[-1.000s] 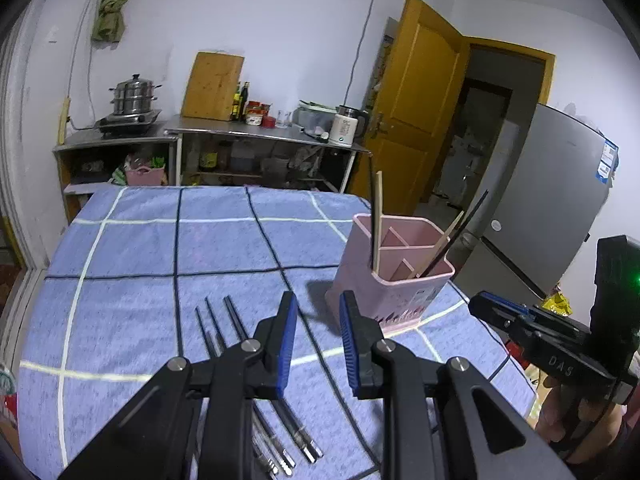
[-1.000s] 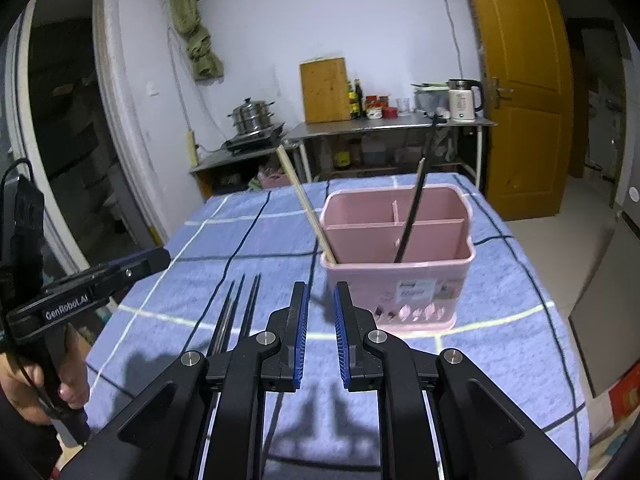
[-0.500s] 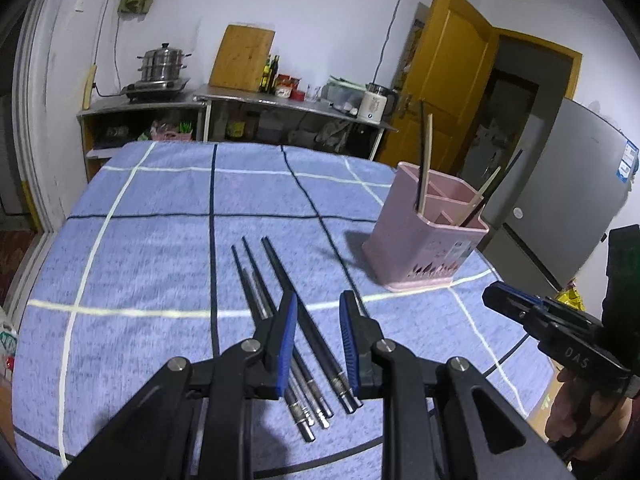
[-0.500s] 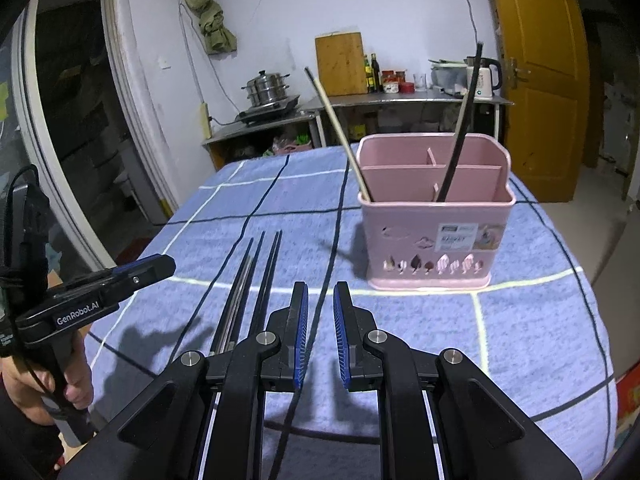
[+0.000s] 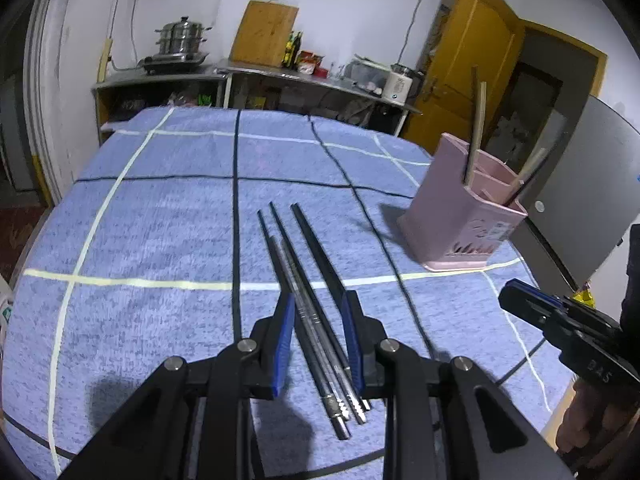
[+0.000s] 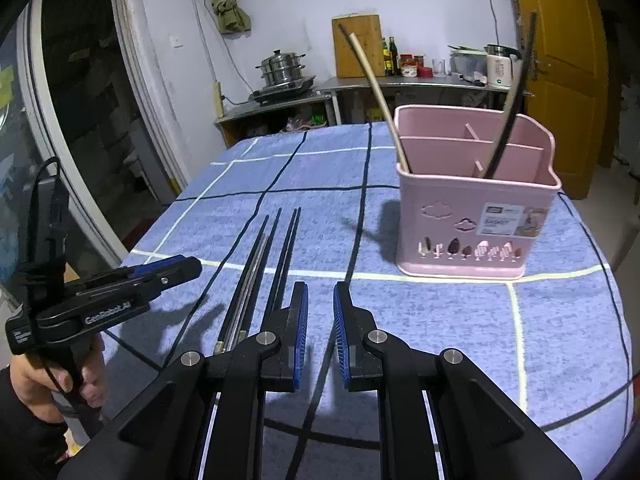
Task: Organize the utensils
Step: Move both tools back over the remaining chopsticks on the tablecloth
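Note:
Several dark and metal chopsticks (image 5: 296, 248) (image 6: 264, 256) lie side by side on the blue checked cloth. My left gripper (image 5: 319, 300) (image 6: 176, 272) hangs low over their near ends. Its jaws are opening, with the chopsticks lying between the blue pads but not pressed by them. A pink utensil holder (image 5: 452, 216) (image 6: 472, 216) stands to the right and holds a pale wooden chopstick (image 6: 376, 92) and a dark one (image 6: 512, 100). My right gripper (image 6: 320, 288) (image 5: 516, 296) hovers just right of the chopsticks, with a narrow gap between its pads and nothing in it.
The cloth-covered table (image 5: 160, 240) drops off at its near and right edges. A steel counter (image 5: 280, 76) with a pot, a cutting board and a kettle stands behind it. An orange door (image 5: 472, 64) and a grey fridge (image 5: 580, 192) are at the right.
Both grippers have sunk toward the table. The left one has come over the chopsticks' near ends, which now lie between its slightly wider jaws. The holder looks nearer to the right gripper.

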### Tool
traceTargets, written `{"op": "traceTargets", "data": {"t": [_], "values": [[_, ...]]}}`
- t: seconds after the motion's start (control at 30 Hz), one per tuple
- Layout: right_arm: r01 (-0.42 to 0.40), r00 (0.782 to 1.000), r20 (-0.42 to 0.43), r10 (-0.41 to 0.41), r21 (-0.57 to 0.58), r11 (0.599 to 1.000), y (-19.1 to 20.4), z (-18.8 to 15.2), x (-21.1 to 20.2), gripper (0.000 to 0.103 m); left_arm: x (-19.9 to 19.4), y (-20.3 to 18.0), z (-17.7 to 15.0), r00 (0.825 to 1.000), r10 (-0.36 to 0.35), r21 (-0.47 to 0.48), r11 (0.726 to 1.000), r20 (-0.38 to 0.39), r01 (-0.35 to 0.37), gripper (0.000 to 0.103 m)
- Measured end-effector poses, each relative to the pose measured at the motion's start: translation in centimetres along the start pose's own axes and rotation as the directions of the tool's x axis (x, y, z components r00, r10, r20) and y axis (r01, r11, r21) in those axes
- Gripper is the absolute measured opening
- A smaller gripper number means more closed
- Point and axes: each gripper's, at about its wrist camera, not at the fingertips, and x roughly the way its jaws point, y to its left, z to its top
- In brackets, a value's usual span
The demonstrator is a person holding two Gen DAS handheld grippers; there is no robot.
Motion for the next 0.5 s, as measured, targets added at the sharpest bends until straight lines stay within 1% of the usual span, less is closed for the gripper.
{"op": "traceTargets", "data": {"t": [0.2, 0.33, 0.47, 0.5], "values": [[-0.014, 0.999, -0.036, 0.014, -0.004, 1.0, 0.2, -0.2, 1.8, 0.013, 2.9, 1.1, 0.0, 0.998, 0.031, -0.032, 0.999, -0.051, -0.033, 0.026], [-0.018, 0.998, -0.053, 0.017, -0.005, 1.0, 0.1, -0.3, 2.6, 0.013, 5.0, 1.2, 0.1, 0.996, 0.05, -0.03, 0.998, -0.08, -0.053, 0.026], [-0.018, 0.998, -0.065, 0.017, -0.005, 1.0, 0.1, -0.3, 3.3, 0.013, 6.8, 1.3, -0.3, 0.989, 0.089, -0.021, 0.996, -0.119, -0.092, 0.026], [-0.019, 0.998, -0.068, 0.018, -0.005, 1.0, 0.1, -0.3, 3.5, 0.013, 6.9, 1.2, -0.4, 0.99, 0.094, -0.02, 0.995, -0.107, -0.097, 0.026]]}}
